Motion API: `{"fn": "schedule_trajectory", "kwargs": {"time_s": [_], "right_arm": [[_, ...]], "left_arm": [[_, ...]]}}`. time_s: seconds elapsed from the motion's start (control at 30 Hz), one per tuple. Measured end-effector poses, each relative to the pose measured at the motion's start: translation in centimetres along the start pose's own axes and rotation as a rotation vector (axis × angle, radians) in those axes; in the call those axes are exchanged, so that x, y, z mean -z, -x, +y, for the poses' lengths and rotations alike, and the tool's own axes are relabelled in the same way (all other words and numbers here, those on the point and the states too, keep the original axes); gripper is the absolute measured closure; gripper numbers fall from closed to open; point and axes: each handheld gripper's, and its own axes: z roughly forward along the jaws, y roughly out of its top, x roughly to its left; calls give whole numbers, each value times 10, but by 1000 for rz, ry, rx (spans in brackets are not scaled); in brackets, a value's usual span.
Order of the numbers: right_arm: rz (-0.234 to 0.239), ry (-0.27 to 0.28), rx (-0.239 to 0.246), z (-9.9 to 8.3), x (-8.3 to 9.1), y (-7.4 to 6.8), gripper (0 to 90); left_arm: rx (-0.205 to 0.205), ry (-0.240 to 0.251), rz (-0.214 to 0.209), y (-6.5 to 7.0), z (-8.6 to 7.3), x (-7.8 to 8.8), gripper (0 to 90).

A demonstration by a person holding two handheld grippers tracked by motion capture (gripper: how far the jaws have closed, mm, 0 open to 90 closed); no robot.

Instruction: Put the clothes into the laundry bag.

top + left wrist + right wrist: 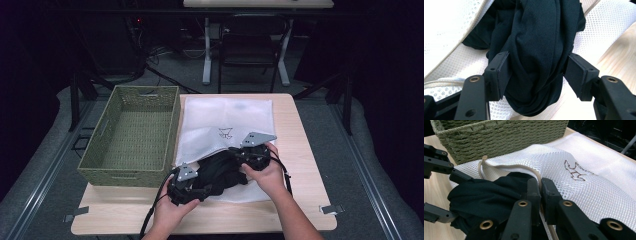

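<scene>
From the high view, the black garment (pixel 220 172) lies at lower centre of the bench (pixel 310 150), half in the white mesh laundry bag (pixel 225 120) beside the green woven basket (pixel 130 135). In the left gripper view my left tool (pixel 537 72) stands apart around the soft, limp bunch, pads not pressing as far as I can tell. In the right gripper view my right tool (pixel 541 186) is clamped on the bag's zipper edge (pixel 524 167), which I judge the best hold on such light, floppy mesh.
</scene>
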Motion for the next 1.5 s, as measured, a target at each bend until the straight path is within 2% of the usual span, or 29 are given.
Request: {"fn": "schedule_trajectory", "kwargs": {"time_s": [0.27, 0.37, 0.6, 0.7, 0.8, 1.03, 1.23, 1.5], "right_arm": [[-1, 0, 0, 0, 0, 0, 855], [0, 0, 0, 0, 0, 0, 855], [1, -4, 4, 0, -1, -1, 855], [1, -4, 5, 0, -1, -2, 855], [1, -4, 5, 0, -1, -2, 855], [0, -5, 7, 0, -1, -2, 855], [1, -7, 10, 0, -1, -2, 856], [3, -8, 13, 0, -1, -4, 856]], "left_arm": [[-8, 0, 16, 1, -3, -5, 369], [-17, -7, 11, 0, -4, -6, 368], [-1, -9, -8, -1, -6, -9, 379], [-8, -3, 6, 0, -7, -11, 422], [-25, -12, 0, 1, -7, -12, 503], [-19, -14, -21, 1, -8, -13, 653], [-2, -17, -38, 1, -7, -13, 706], [-1, -26, -29, 3, -4, -13, 729]]}}
